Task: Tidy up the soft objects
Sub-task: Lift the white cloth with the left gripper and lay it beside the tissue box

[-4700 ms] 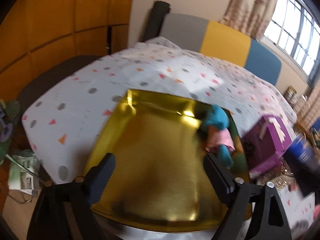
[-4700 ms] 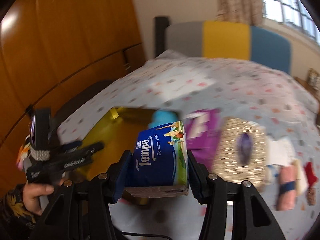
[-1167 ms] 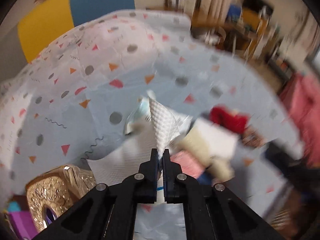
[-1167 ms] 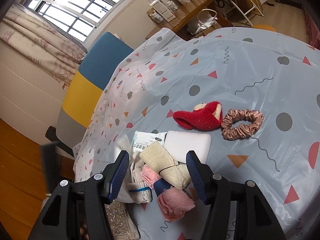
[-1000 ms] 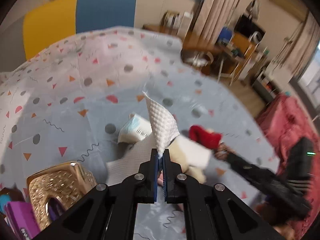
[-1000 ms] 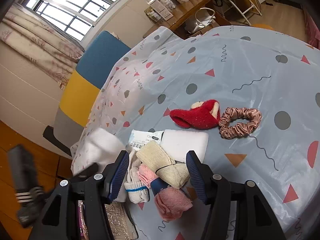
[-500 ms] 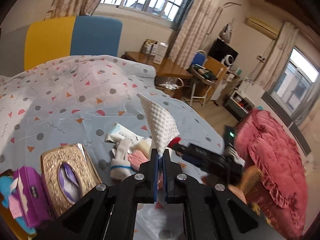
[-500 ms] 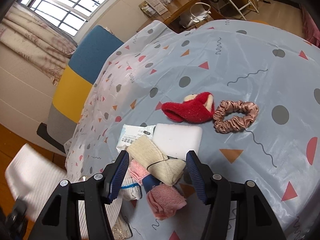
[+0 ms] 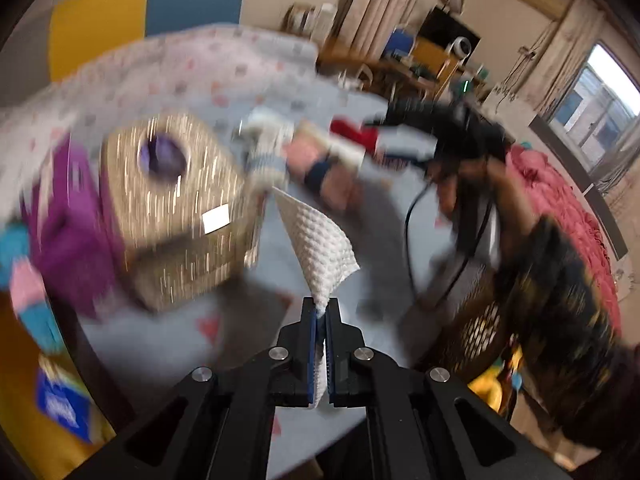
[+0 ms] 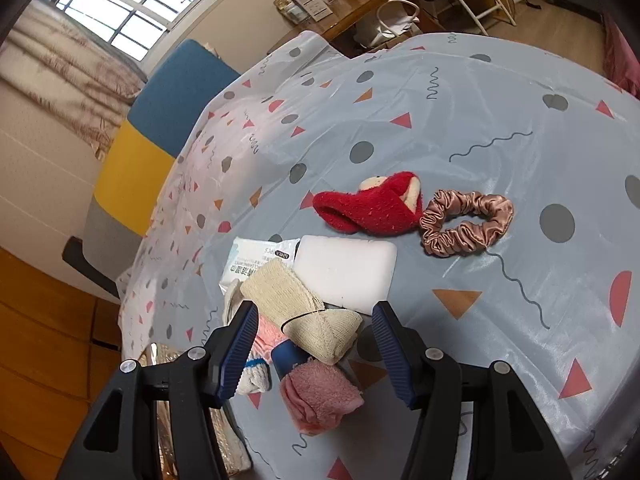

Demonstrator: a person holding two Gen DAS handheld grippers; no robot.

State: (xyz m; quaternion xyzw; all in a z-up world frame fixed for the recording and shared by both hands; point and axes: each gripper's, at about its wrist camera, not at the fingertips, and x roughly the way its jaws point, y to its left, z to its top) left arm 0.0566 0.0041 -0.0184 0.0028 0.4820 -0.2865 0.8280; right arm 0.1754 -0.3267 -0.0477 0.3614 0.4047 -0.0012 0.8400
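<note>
White quilted cloth (image 9: 320, 246) pinched in the left tool (image 9: 319, 322), sticking up past its tips. Right tool (image 10: 314, 334) spread wide, empty, over the beige rolled cloth (image 10: 298, 310) and pink towel (image 10: 320, 400).

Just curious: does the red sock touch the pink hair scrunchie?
Touching. The right wrist view shows the red sock's open end pressed against the scrunchie's left edge, no tablecloth between them.

Patterned tablecloth (image 10: 460, 120), wooden desk (image 10: 360, 4)
</note>
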